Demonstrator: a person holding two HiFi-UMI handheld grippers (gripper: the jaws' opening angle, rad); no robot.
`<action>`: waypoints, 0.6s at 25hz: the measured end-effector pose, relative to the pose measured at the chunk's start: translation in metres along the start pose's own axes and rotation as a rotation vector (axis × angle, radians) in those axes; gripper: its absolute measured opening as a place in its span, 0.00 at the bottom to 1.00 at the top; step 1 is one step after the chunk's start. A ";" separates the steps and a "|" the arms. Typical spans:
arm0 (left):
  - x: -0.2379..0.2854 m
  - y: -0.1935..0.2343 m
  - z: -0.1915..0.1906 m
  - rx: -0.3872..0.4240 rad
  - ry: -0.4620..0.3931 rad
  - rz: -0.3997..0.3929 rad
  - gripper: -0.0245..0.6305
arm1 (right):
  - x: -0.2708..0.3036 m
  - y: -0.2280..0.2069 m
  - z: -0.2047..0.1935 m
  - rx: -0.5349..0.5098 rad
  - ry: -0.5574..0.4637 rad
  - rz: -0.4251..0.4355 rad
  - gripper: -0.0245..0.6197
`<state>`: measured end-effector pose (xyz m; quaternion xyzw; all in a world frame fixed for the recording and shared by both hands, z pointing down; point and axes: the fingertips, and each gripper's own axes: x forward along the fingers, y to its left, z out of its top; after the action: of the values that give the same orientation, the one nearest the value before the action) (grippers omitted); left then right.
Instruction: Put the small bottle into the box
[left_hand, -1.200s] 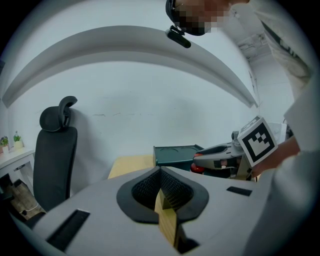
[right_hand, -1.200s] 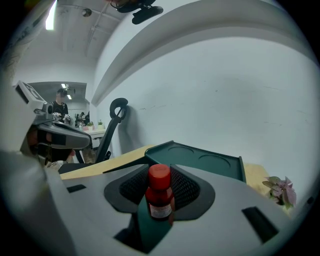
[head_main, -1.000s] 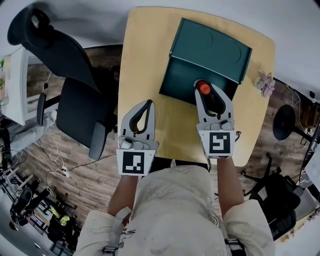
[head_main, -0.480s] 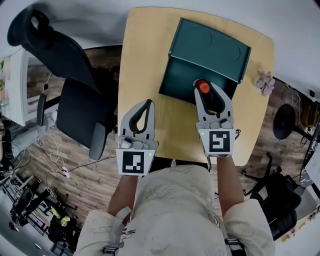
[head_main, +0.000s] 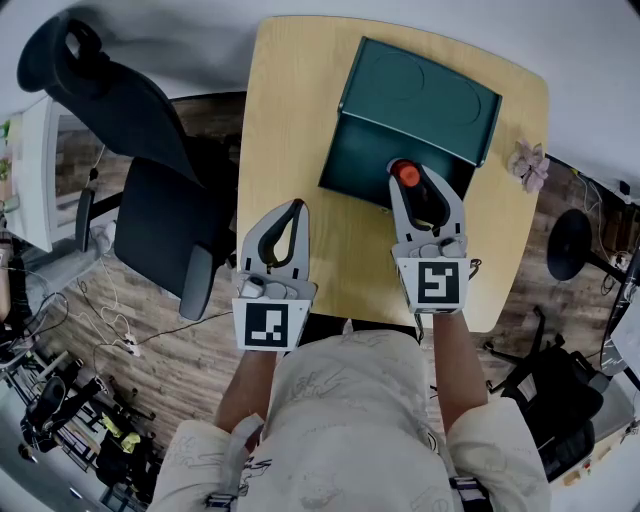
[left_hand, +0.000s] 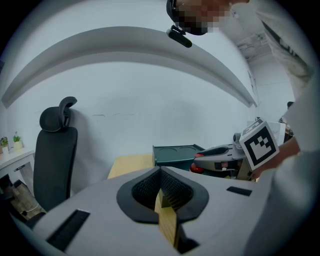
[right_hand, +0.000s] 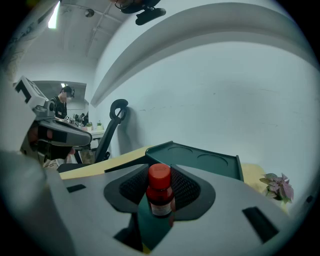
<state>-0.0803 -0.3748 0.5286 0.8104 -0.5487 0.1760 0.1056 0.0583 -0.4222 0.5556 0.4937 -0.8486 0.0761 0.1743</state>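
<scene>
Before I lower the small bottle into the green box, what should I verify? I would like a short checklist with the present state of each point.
1. Grip: small bottle stands upright between the fingers of the right gripper: ok.
2. Red cap on the bottle: ok.
3. Box open, lid swung back: ok.
4. Bottle fully over the opening: cannot tell; it shows at the box's near edge.
5. Left gripper shut, empty, apart from the box: ok.
</scene>
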 end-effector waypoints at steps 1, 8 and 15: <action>0.000 0.000 0.000 0.001 0.001 0.001 0.05 | 0.000 0.000 0.000 0.001 -0.001 -0.001 0.27; -0.002 0.001 0.001 0.003 -0.003 0.005 0.05 | 0.000 0.000 0.002 0.047 -0.029 0.002 0.45; -0.004 0.000 0.004 0.004 -0.007 -0.002 0.05 | -0.003 0.001 0.004 0.050 -0.012 -0.001 0.45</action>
<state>-0.0813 -0.3727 0.5237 0.8119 -0.5477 0.1742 0.1021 0.0576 -0.4199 0.5505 0.4989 -0.8471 0.0940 0.1569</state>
